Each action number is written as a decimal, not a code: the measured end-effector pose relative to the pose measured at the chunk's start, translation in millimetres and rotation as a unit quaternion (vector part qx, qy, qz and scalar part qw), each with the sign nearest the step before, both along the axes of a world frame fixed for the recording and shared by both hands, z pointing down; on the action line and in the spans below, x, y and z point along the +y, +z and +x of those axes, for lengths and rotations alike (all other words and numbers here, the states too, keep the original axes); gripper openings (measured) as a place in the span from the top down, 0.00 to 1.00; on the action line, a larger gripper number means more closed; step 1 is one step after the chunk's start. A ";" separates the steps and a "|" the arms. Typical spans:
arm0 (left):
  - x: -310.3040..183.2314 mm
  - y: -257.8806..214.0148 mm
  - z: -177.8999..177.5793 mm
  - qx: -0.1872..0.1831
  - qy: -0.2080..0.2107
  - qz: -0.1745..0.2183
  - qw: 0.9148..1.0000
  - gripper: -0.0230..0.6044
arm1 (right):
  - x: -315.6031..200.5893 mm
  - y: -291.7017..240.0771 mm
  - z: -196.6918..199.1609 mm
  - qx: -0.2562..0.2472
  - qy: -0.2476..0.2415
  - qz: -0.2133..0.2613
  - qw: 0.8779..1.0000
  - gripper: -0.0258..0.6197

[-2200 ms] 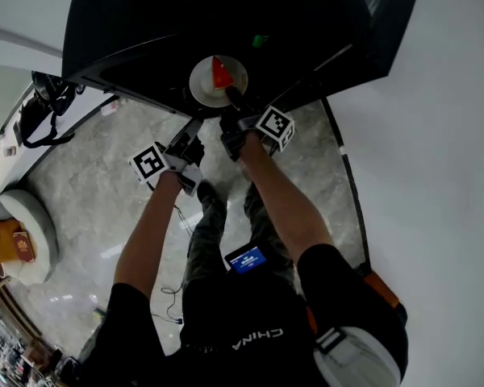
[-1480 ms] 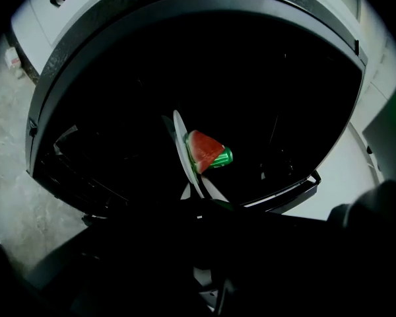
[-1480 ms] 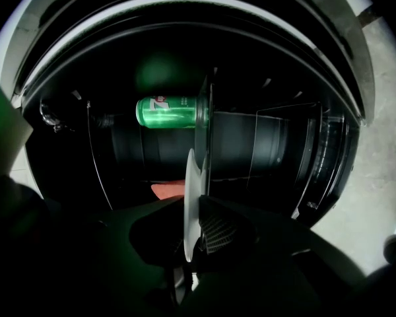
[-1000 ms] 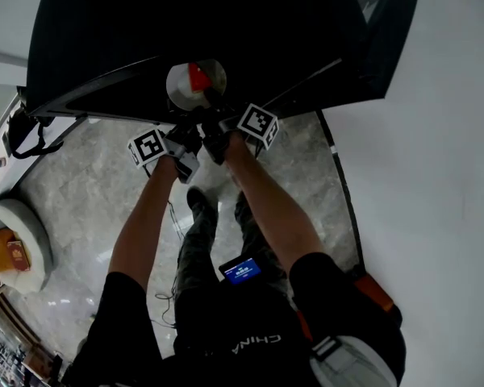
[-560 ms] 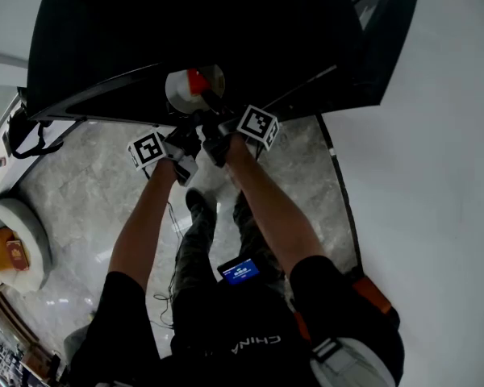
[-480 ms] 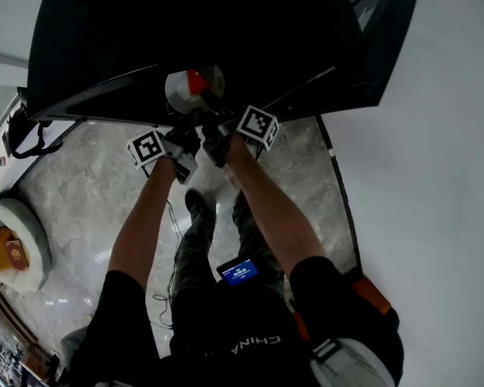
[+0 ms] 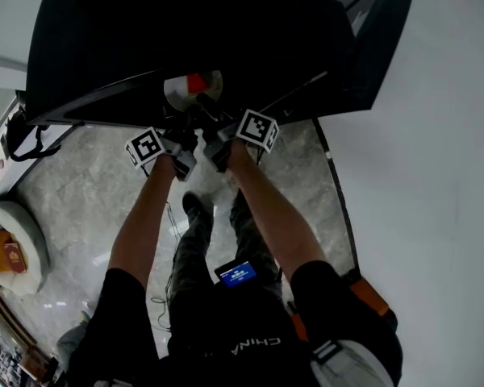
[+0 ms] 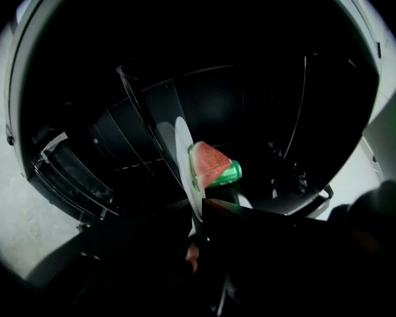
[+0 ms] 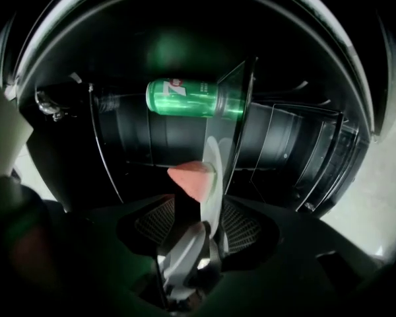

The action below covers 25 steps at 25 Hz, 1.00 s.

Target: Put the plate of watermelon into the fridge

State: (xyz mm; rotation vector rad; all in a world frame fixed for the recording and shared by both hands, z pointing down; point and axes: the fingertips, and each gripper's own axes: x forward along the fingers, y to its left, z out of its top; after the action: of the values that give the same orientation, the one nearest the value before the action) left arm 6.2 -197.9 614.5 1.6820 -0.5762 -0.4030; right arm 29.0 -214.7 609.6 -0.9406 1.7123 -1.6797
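A white plate (image 7: 180, 89) with a red watermelon wedge (image 7: 197, 83) sits at the mouth of the dark fridge (image 7: 185, 31). My left gripper (image 7: 176, 122) is shut on the plate's near rim. In the left gripper view the plate (image 8: 183, 154) is edge-on, with the wedge (image 8: 208, 164) on it. My right gripper (image 7: 204, 110) holds its jaws wide; they have just been opening. The plate's rim (image 9: 212, 177) still lies between them, clear of the mesh pads (image 9: 244, 226). The wedge (image 9: 191, 177) points left of the rim.
A green can (image 9: 191, 98) lies in the fridge behind the plate, on a glass shelf (image 9: 241, 121). The open fridge door (image 7: 379, 39) stands at the right beside a white wall. A marble floor (image 7: 89, 192) and a round cushion (image 7: 12, 232) are at the left.
Since two seconds ago the plate and both grippers have gone further under the fridge's dark edge. Less of the plate shows now. Over the last second both hands have stayed nearly still.
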 end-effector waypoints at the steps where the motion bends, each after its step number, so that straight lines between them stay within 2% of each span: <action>1: -3.8 1.7 -2.9 -0.003 -0.009 -0.004 1.000 0.88 | 1.6 -1.9 -0.8 -0.001 -0.005 0.006 1.000 0.64; 5: -16.5 4.6 -13.2 0.004 -0.045 -0.023 0.999 0.89 | 10.1 -5.5 0.5 0.025 -0.021 0.019 0.999 0.64; 7: -19.0 4.6 -15.3 0.004 -0.048 -0.024 0.999 0.89 | 16.6 -1.8 0.3 0.063 -0.036 0.010 0.997 0.67; 9: -20.6 5.7 -16.1 -0.003 -0.045 -0.023 0.999 0.89 | 21.2 5.1 -0.6 0.128 -0.058 0.010 0.990 0.92; 11: -21.6 6.5 -16.0 -0.012 -0.036 -0.019 0.999 0.89 | 22.0 8.3 -7.8 0.182 -0.086 0.024 0.979 0.93; 13: -22.1 6.4 -14.2 -0.017 -0.026 -0.015 0.999 0.89 | 19.0 9.1 -17.2 0.211 -0.107 0.034 0.971 0.93; 17: -22.7 8.3 -15.7 -0.004 -0.035 -0.042 0.999 0.89 | 11.5 13.5 -26.5 0.257 -0.123 0.040 0.958 0.94; 21: -22.2 5.6 -16.9 -0.014 -0.020 -0.042 0.999 0.89 | 7.3 10.9 -24.1 0.257 -0.111 0.043 0.959 0.94; 23: -20.5 6.5 -16.1 -0.038 -0.004 -0.030 0.999 0.89 | 3.5 8.7 -19.9 0.253 -0.103 0.047 0.961 0.94; 25: -17.3 9.8 -17.9 -0.080 0.007 -0.020 0.997 0.89 | 0.0 7.0 -15.7 0.257 -0.100 0.052 0.960 0.94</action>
State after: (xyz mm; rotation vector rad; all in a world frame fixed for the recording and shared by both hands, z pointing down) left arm -11.7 -215.3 624.4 1.6887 -0.6847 -0.2464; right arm 13.3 -214.7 616.6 -1.2691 2.2772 -1.5325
